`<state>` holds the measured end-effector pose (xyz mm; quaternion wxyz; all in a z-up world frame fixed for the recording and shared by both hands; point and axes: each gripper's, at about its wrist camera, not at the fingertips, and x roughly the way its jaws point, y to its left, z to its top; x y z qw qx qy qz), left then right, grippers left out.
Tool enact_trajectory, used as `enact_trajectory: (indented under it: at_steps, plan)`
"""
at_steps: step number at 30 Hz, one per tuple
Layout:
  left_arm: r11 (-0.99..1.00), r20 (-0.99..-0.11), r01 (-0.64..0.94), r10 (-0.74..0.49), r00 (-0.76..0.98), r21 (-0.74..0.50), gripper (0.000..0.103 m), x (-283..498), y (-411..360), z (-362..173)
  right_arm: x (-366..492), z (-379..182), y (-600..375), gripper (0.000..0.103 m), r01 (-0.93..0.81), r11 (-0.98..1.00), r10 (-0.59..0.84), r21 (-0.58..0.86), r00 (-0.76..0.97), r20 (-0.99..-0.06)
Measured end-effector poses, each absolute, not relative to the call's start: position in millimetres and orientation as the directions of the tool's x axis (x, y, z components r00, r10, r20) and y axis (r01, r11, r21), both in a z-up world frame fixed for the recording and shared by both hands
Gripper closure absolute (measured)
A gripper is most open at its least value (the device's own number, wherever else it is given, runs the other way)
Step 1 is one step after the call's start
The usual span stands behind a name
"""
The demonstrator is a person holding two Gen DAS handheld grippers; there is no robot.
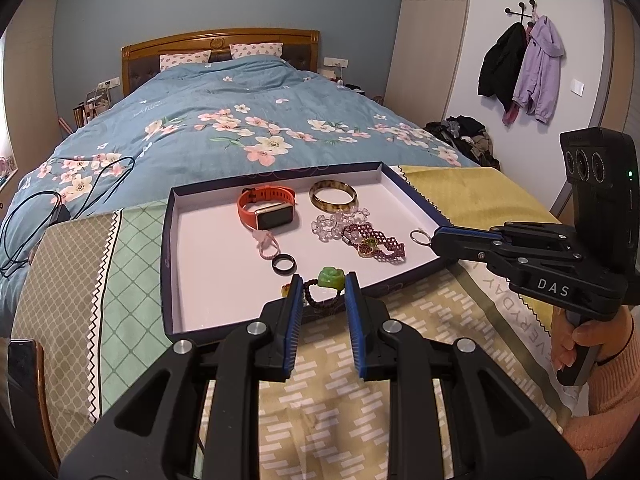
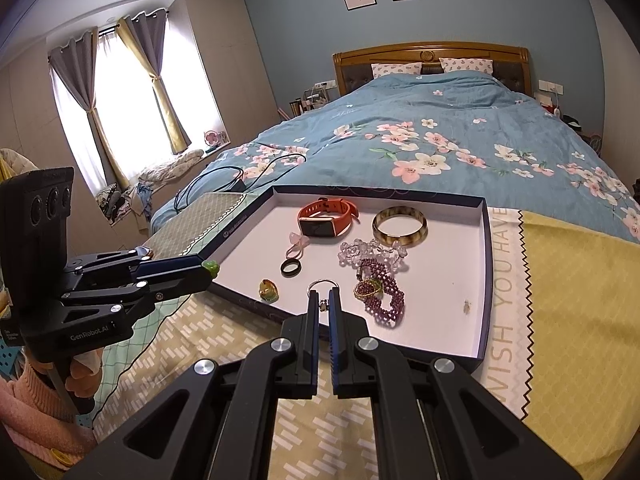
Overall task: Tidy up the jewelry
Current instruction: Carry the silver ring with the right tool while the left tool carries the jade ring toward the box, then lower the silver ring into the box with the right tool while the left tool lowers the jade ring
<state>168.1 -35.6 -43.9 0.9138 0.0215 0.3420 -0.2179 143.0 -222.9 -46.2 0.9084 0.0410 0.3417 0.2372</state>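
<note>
My left gripper [image 1: 320, 284] tilts down and away from me, jaws narrowly apart and pressed on what they hold. My right gripper [image 2: 324, 298] tilts down likewise, jaws nearly closed in a pinch. My hands [image 1: 576, 344] wrap the grips, near, in pink sleeves.

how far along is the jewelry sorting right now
Mostly unsorted. In hand: the left gripper is shut on the green pendant of a beaded string, and the right gripper pinches a silver ring. Left: the watch, bangle and bracelets lie mixed in the tray.
</note>
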Motion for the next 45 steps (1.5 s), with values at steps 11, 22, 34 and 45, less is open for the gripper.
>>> enact_trajectory:
  at_steps: [11, 22, 34, 45]
  plan:
    - [0.908, -0.634, 0.404, -0.379, 0.674, -0.113, 0.082, 177, -36, -43, 153, -40, -222, 0.1, -0.404, 0.883, 0.463, 0.24, 0.66, -0.592]
    - [0.912, -0.631, 0.396, -0.37, 0.681, -0.108, 0.082, 185, -36, -42, 159, -40, -222, 0.1, -0.404, 0.881, 0.466, 0.244, 0.66, -0.59]
    - [0.913, -0.629, 0.392, -0.372, 0.682, -0.115, 0.082, 192, -35, -43, 162, -40, -221, 0.1, -0.402, 0.884, 0.462, 0.241, 0.662, -0.59]
    - [0.914, -0.626, 0.39, -0.369, 0.688, -0.11, 0.082, 196, -37, -41, 172, -37, -219, 0.1, -0.397, 0.886, 0.458, 0.24, 0.669, -0.586]
